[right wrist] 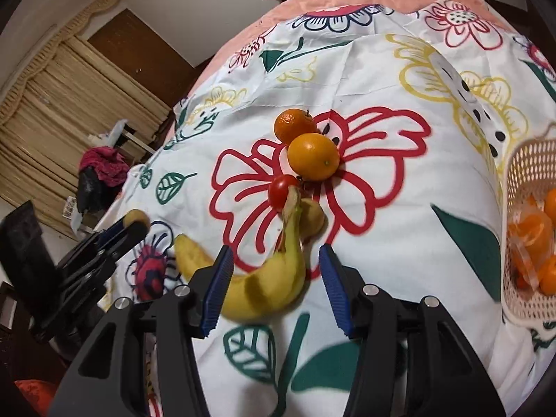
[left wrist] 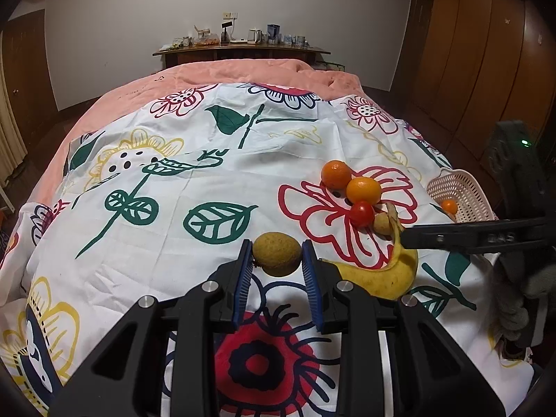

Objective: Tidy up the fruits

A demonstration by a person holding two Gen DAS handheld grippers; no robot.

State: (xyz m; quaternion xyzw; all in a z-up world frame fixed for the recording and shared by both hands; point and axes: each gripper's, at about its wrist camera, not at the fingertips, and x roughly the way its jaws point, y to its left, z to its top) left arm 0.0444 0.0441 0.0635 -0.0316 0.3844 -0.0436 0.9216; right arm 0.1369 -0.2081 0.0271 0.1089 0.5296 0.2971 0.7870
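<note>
While the left gripper (left wrist: pixel 277 262) stays out of it, clamped on a kiwi (left wrist: pixel 277 253), the banana (right wrist: pixel 264 278) lies just ahead of the right gripper (right wrist: pixel 276 286).

Its jaws stand apart with the banana's thick middle between them, pads not pressing. The banana's long axis curves from the left pad (right wrist: pixel 217 286) up toward the tomato (right wrist: pixel 280 191), so the grip falls across the body. The basket (right wrist: pixel 521 229) sits off to the right, oranges inside.

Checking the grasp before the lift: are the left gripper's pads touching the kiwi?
Touching. In the left wrist view both blue pads press the sides of the kiwi, with the left gripper closed around it and no gap showing.
</note>
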